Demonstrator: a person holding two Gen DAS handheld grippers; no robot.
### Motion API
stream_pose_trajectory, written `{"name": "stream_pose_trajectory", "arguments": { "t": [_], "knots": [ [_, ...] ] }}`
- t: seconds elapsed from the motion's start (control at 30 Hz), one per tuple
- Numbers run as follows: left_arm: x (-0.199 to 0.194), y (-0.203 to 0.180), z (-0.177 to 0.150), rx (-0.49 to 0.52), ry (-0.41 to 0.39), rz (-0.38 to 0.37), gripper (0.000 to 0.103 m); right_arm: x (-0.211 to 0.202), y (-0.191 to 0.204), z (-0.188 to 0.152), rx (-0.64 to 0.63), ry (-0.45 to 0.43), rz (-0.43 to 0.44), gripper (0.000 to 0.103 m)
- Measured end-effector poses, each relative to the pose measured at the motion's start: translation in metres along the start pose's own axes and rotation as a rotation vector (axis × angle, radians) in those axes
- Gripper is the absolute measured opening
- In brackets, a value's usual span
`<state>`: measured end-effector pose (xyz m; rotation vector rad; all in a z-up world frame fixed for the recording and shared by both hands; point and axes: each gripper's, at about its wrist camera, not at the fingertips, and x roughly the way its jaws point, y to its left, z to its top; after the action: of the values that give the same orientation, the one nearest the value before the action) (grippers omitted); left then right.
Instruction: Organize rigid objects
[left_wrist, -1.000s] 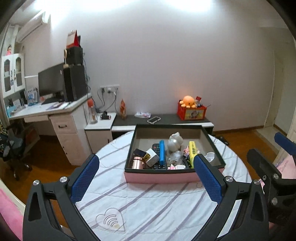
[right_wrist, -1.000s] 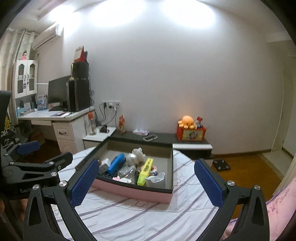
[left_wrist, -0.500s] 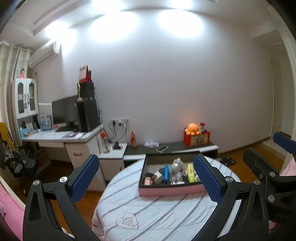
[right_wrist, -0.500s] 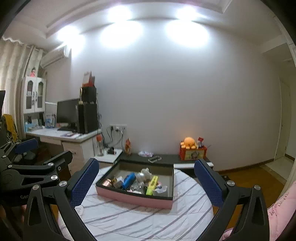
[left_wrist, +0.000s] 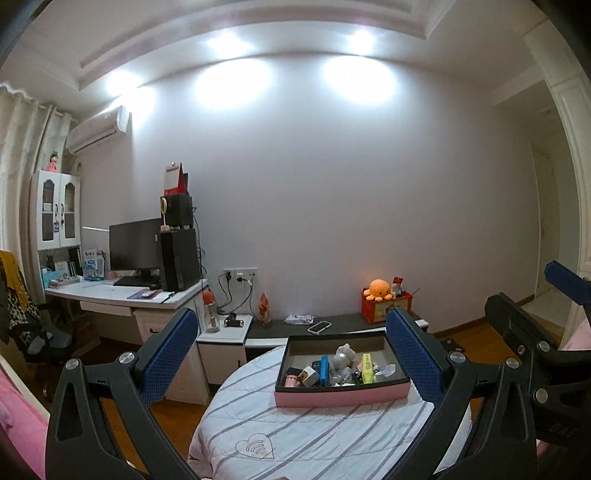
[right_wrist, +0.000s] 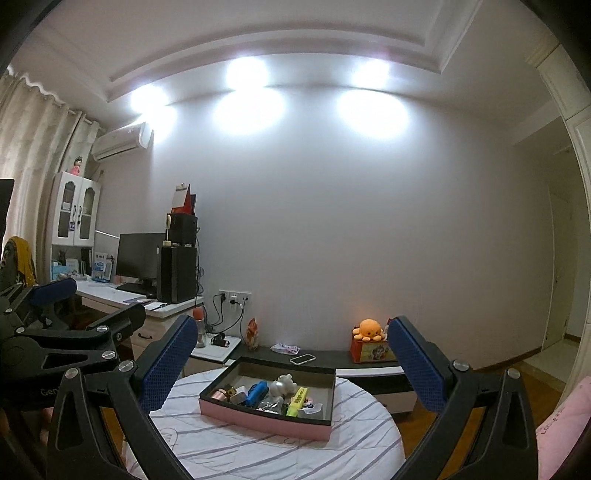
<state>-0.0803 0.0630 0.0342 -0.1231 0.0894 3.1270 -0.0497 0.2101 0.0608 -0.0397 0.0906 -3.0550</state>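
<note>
Both my grippers have pulled up and back from the pink tray (left_wrist: 341, 396) since a second ago, so that it looks small now and much more of the wall and ceiling shows. My left gripper (left_wrist: 293, 363) hangs in the air well short of the tray, its blue-padded jaws spread wide with nothing between them. My right gripper (right_wrist: 291, 363) is the same: jaws wide apart, empty, held well back from the tray.

That tray sits on the round table with the striped cloth (left_wrist: 314, 435), toward the table's far edge. Inside it lie the rigid objects, crowded toward the tray's near wall: a copper-coloured can (left_wrist: 291, 380) at the tray's left end, a small white box (left_wrist: 310, 376) just beside it, a blue cylinder (left_wrist: 324, 371) next along, a silver figurine (left_wrist: 341, 360) near the tray's middle, a yellow marker (left_wrist: 366, 373) right of that, and a white scoop (left_wrist: 388, 369) toward the tray's right end. Several smaller pieces among them are too tiny to tell apart.

Behind the tray, a low dark shelf (left_wrist: 343, 321) runs along the wall, with a phone (left_wrist: 319, 326) on it and an orange plush octopus (left_wrist: 379, 288) on a red box (left_wrist: 386, 312). Left of the tray stands a white desk (left_wrist: 122, 299) with a monitor (left_wrist: 135, 245).
</note>
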Motion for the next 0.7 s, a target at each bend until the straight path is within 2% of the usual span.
{"name": "stream_pose_trajectory", "arguments": {
  "t": [0.7],
  "knots": [
    [-0.029,0.003,0.009,0.004,-0.043,0.024,0.103,-0.013,0.002,0.007,-0.014,-0.033,0.021,0.103]
  ]
}}
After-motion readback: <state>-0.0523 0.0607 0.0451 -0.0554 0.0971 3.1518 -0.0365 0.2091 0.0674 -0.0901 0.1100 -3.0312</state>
